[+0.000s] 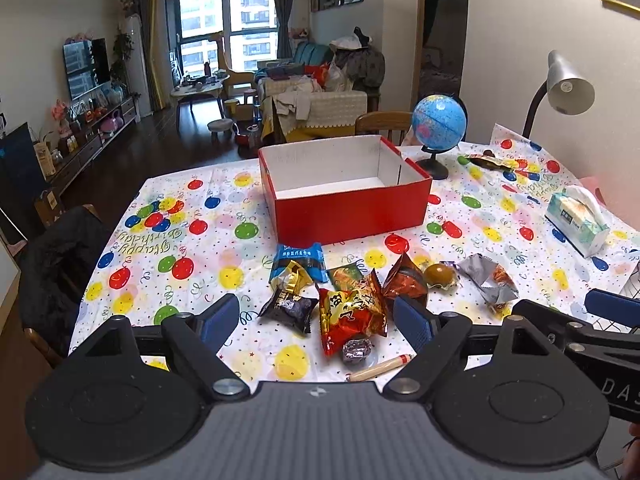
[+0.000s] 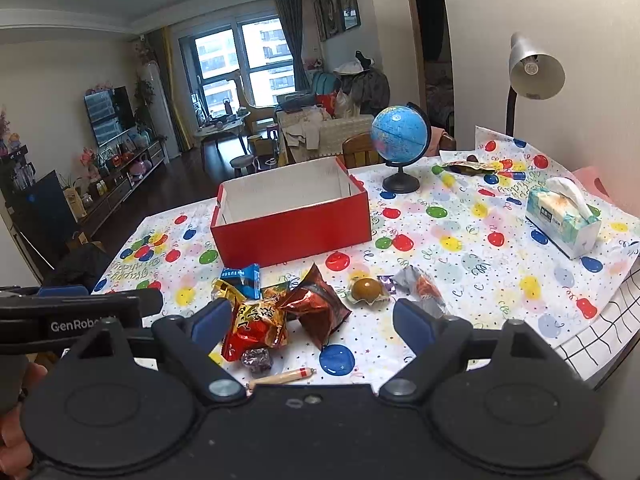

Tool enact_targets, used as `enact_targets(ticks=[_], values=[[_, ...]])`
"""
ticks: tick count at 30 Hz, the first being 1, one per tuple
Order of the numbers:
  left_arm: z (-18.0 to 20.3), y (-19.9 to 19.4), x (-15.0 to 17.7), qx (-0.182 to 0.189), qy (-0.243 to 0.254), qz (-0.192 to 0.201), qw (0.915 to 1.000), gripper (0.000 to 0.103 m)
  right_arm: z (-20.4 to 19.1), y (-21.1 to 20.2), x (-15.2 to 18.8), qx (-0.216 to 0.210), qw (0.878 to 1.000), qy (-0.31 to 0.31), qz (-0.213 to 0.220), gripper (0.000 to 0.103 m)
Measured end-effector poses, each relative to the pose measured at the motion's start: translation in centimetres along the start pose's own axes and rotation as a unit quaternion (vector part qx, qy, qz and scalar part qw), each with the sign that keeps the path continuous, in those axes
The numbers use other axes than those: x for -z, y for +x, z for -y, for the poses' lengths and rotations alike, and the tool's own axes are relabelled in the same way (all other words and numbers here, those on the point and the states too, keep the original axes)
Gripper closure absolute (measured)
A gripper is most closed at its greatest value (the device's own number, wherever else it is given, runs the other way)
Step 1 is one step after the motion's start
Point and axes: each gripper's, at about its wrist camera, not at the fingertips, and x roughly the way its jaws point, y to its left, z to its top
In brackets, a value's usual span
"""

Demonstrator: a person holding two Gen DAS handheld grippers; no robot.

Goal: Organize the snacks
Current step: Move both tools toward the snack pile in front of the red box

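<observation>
Right up front in the left wrist view, the left gripper (image 1: 316,318) has its blue-padded jaws spread wide with nothing gripped. Between them on the table sit a crinkly red-and-gold foil snack bag (image 1: 352,314) and a small black snack packet (image 1: 286,308), neither touched by the pads. A little purple foil candy (image 1: 356,350) and a thin wooden stick with a red tip (image 1: 380,368) lie closest to the gripper body.

Same deal for the right gripper (image 2: 312,322): jaws released, wide apart, holding nothing. The red-and-gold bag and a dark red foil pouch (image 2: 320,304) lie between its fingers, not pinched.

Rest of the snack pile is just beyond: a blue-and-white wrapped snack (image 1: 296,262), a round brown egg-like snack in clear wrap (image 1: 440,276) and a crumpled silver wrapper (image 1: 488,278). Behind all that is the open red cardboard box with a white inside (image 1: 344,196), looking empty as far as I can see in, on the balloon-print birthday tablecloth (image 1: 180,240).

Off to the right: a blue globe on a black stand (image 1: 438,124), a tissue pack (image 1: 578,218) and a grey desk lamp (image 1: 568,84).
</observation>
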Motion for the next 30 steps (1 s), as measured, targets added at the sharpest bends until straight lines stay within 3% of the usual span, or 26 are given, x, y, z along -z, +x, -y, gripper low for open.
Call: enact_targets(ticks=[30], values=[[-1.0,-0.4,-0.4,0.027,-0.011,-0.001,0.9996,0.018,-1.1,0.0,-0.7,0.002,1.0,-0.018,0.004,0.018]])
